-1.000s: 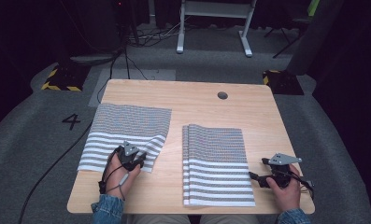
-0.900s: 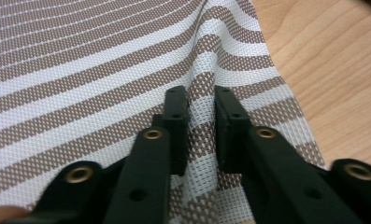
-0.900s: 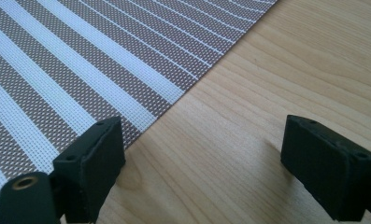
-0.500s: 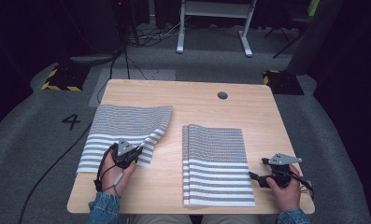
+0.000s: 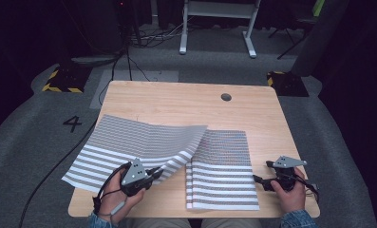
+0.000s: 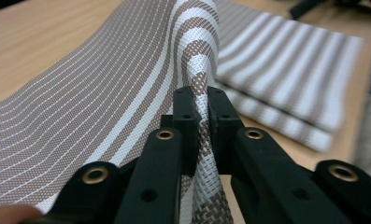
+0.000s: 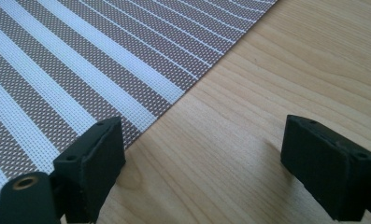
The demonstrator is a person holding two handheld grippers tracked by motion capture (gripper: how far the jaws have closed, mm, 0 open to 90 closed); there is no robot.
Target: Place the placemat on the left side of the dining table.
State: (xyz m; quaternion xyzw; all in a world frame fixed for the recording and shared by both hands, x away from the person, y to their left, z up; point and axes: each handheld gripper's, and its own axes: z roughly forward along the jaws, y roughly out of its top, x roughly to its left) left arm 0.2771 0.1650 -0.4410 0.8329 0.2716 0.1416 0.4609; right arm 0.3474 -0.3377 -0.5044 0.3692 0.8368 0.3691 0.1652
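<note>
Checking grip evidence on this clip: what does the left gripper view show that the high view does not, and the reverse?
Left gripper view: the left gripper has its black pads pinched on a fold of the striped mat's edge, jaws having just been closing.

High view: the whole wooden table, the right gripper resting open beside the folded mat stack, the person's hands, the floor and cables.

Both: the lifted striped mat curling toward the folded stack.
</note>
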